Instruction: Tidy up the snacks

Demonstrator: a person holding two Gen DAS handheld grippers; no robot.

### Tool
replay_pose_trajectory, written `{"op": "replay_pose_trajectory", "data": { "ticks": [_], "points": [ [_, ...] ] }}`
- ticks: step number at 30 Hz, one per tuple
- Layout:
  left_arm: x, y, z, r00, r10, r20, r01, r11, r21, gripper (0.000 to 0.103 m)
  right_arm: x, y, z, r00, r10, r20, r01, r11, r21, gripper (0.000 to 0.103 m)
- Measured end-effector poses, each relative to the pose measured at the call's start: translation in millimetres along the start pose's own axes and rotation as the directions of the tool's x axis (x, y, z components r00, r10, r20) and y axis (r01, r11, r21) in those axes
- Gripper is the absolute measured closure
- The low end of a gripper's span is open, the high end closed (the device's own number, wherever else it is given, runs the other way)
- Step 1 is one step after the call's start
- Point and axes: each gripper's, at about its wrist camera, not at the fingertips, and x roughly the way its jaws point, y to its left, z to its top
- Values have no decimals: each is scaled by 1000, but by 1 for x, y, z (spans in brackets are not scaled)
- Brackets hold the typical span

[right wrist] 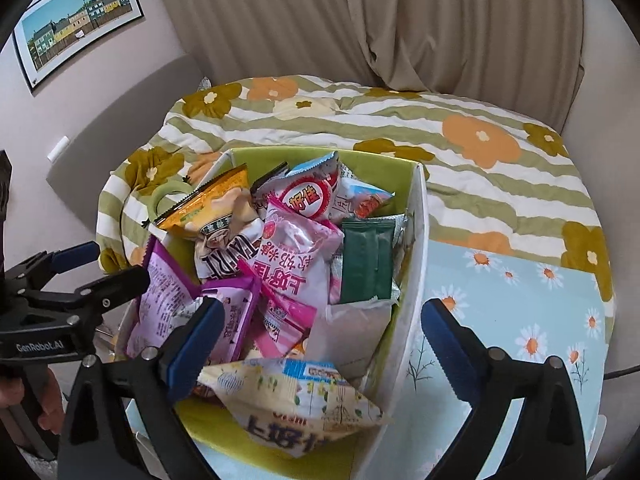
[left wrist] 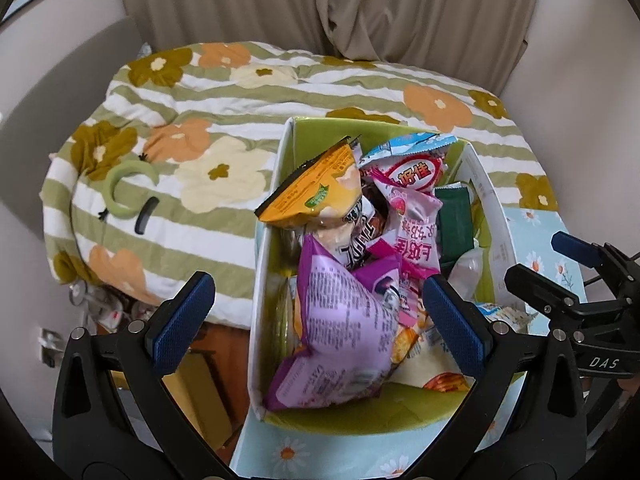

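Above the box (left wrist: 272, 240), in the left wrist view, the left gripper (left wrist: 316, 316) hangs with jaws wide apart, holding nothing; a purple bag (left wrist: 340, 320) lies in the box between them, an orange bag (left wrist: 316, 188) beyond it. In the right wrist view, the right gripper (right wrist: 320, 344) spreads empty over the box's near right wall (right wrist: 416, 280), a pale packet (right wrist: 296, 404) below, a green packet (right wrist: 366, 264) further in.

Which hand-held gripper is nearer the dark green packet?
Right. The right hand-held gripper hangs just below the dark green packet; the left hand-held gripper sits farther off, over the purple bag.
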Motion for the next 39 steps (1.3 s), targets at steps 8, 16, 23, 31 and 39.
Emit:
{"op": "replay_pose_trajectory", "data": {
  "ticks": [8,16,23,31,39],
  "points": [
    [-56,-23,-14,995,12,94,-13,1000,14,0,-62,-1,-11,994,-23,104,24,1000,-5,5],
    [-130,-59,-48,971,-4,239,-7,999,44,0,-147,-21,-45,969,-145,202,132,988,76,5],
    [-178,-90,-85,943,-18,333,-12,996,89,0,-193,-32,-84,932,-282,226,261,958,116,5],
    [-198,-116,-110,934,-48,355,9,994,111,0,-223,-43,-116,914,-313,259,275,946,172,5],
    [-203,-128,-119,933,-51,357,9,993,118,0,-235,-47,-125,902,-325,282,285,942,175,5]
  ]
}}
